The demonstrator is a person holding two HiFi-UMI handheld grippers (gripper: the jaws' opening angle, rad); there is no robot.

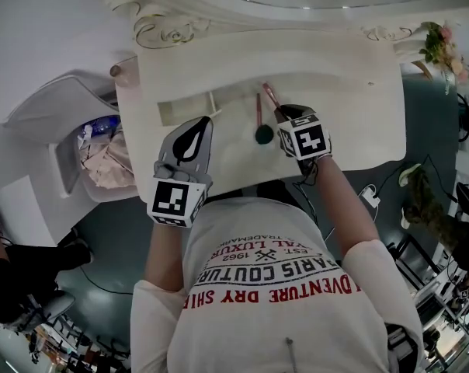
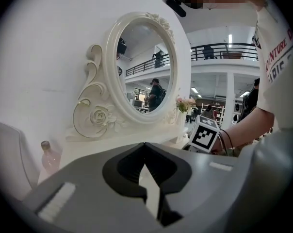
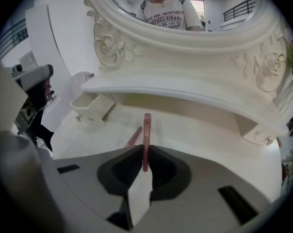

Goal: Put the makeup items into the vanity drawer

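Note:
My right gripper (image 1: 282,115) is shut on a slim pink makeup stick (image 3: 146,130), which stands up between the pads, just above the white vanity top (image 1: 351,107). In the head view the stick (image 1: 270,95) points toward the mirror. Beside it lies a brush (image 1: 263,134) with a dark round head and a reddish handle (image 3: 134,136). A small drawer (image 3: 90,106) stands pulled out at the left under the shelf; in the head view the drawer (image 1: 184,109) is just ahead of my left gripper (image 1: 203,123). The left gripper (image 2: 145,144) is shut and holds nothing.
An ornate white oval mirror (image 2: 144,67) rises behind the table top. A pink bottle (image 2: 49,157) stands at the table's left end, and a vase of flowers (image 1: 440,43) at its right. A white stand with cloth (image 1: 87,154) sits left of the vanity.

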